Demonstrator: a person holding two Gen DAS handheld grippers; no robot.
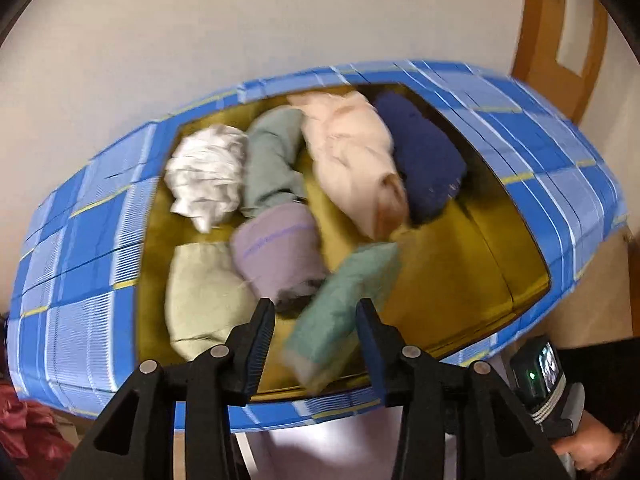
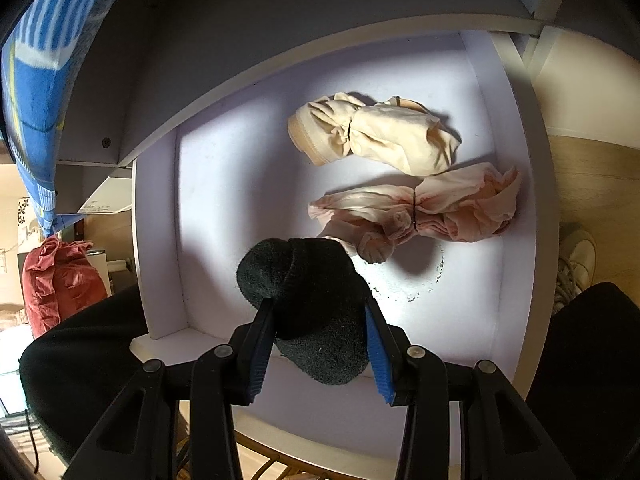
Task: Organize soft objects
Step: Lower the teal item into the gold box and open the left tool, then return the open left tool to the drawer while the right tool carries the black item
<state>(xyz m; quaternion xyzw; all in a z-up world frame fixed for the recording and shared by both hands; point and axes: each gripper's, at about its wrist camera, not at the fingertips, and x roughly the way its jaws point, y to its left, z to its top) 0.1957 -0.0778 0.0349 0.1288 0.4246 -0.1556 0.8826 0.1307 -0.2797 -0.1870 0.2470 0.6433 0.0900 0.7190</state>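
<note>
A blue plaid fabric box (image 1: 92, 248) with a yellow lining holds several rolled soft items: a white one (image 1: 204, 180), a grey-green one (image 1: 268, 160), a pink one (image 1: 352, 160), a navy one (image 1: 424, 160), a lavender one (image 1: 276, 252) and a pale green one (image 1: 204, 292). My left gripper (image 1: 316, 320) hangs over the box's near side, open. A blurred teal roll (image 1: 344, 304) lies between and below its fingers, with a gap at the left pad. My right gripper (image 2: 320, 312) is shut on a black fuzzy roll (image 2: 312, 288) above a white drawer (image 2: 224, 184).
A cream bundle (image 2: 372, 132) and a pink bundle (image 2: 420, 208) lie at the drawer's far right. A red cloth bag (image 2: 60, 280) stands to the left on the floor, a shoe (image 2: 576, 260) to the right. A wooden door (image 1: 560, 40) stands behind the box.
</note>
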